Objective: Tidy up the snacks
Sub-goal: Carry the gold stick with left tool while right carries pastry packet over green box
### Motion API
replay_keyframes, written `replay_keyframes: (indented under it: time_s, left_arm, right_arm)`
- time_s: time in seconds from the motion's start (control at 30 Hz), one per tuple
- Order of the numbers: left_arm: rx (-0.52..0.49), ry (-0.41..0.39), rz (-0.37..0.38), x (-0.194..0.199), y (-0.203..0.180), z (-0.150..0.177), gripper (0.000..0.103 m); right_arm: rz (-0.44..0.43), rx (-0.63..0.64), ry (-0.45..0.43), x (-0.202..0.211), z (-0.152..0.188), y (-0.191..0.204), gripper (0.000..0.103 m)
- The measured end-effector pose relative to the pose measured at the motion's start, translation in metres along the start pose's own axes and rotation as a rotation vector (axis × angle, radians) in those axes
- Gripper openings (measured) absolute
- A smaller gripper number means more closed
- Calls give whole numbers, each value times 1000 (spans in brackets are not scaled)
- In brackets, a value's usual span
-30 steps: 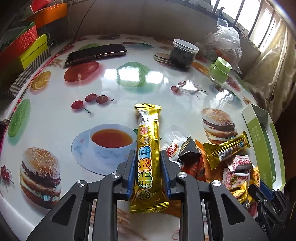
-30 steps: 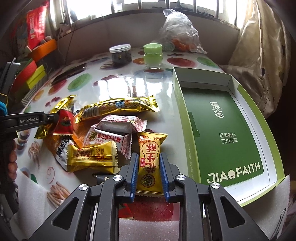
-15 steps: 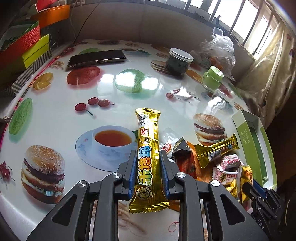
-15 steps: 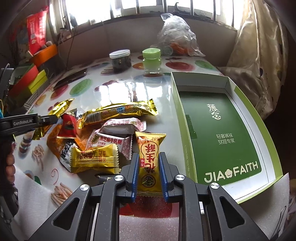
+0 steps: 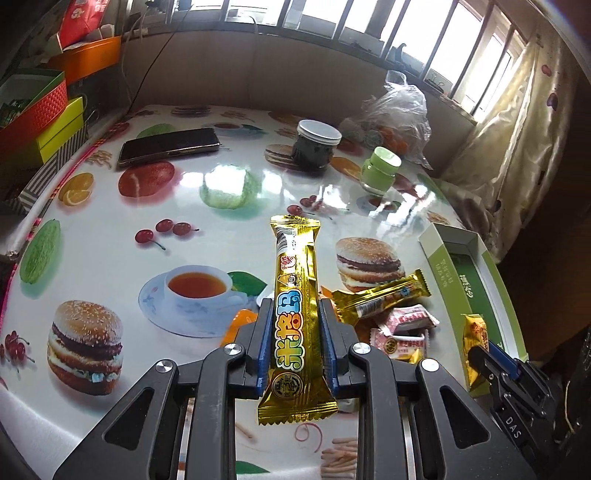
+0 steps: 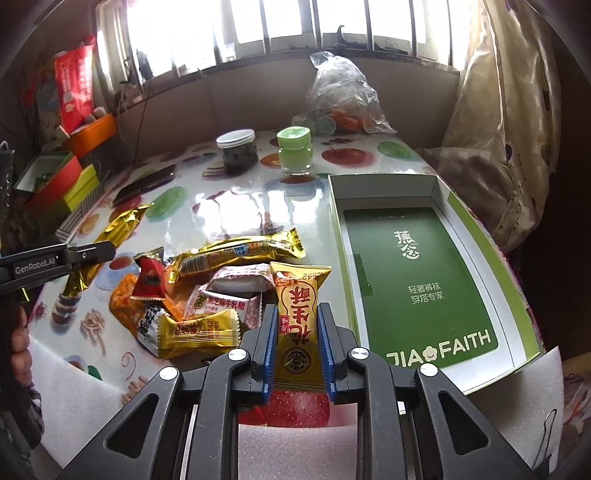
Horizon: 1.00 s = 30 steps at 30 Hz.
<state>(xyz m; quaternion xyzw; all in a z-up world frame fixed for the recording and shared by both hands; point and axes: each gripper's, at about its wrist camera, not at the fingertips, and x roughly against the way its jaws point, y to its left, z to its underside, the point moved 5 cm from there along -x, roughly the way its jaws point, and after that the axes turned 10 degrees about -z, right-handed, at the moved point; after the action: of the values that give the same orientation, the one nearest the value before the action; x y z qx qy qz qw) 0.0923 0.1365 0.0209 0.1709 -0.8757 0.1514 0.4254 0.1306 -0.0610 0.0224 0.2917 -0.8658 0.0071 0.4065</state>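
A: Your left gripper (image 5: 295, 325) is pinching the long gold bar (image 5: 294, 317) above the glossy food-print tablecloth (image 5: 110, 236); sunlight is glaring off it.

B: Your right gripper (image 6: 295, 328) is clamping a yellow snack packet (image 6: 298, 321) beside the green box (image 6: 476, 254); barred windows (image 6: 288, 26) are glowing behind.

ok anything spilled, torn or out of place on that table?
Nothing spilled or torn. The loose snack pile lies jumbled and overlapping beside the green box, which holds no snacks yet. A phone sits among the table clutter, away from the snacks.
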Motion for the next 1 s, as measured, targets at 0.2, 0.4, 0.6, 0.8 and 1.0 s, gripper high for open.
replay_keyframes:
  time_s: [0.2, 0.4, 0.6, 0.8, 1.0]
  left_arm:
    - [-42, -16, 50, 11, -26, -3, 24]
    - [-96, -22, 97, 15, -58, -4, 24]
    - [-141, -13, 147, 16, -91, -3, 24]
    - [-172, 4, 204, 13, -127, -3, 24]
    - [-219, 29, 238, 5, -161, 0, 24]
  right_arm:
    - [16, -9, -34, 17, -6, -6, 20]
    - [49, -44, -57, 29, -11, -25, 20]
    - [88, -81, -66, 37, -12, -49, 20]
    - [122, -108, -55, 40, -12, -73, 20]
    - [143, -132, -38, 38, -8, -95, 20]
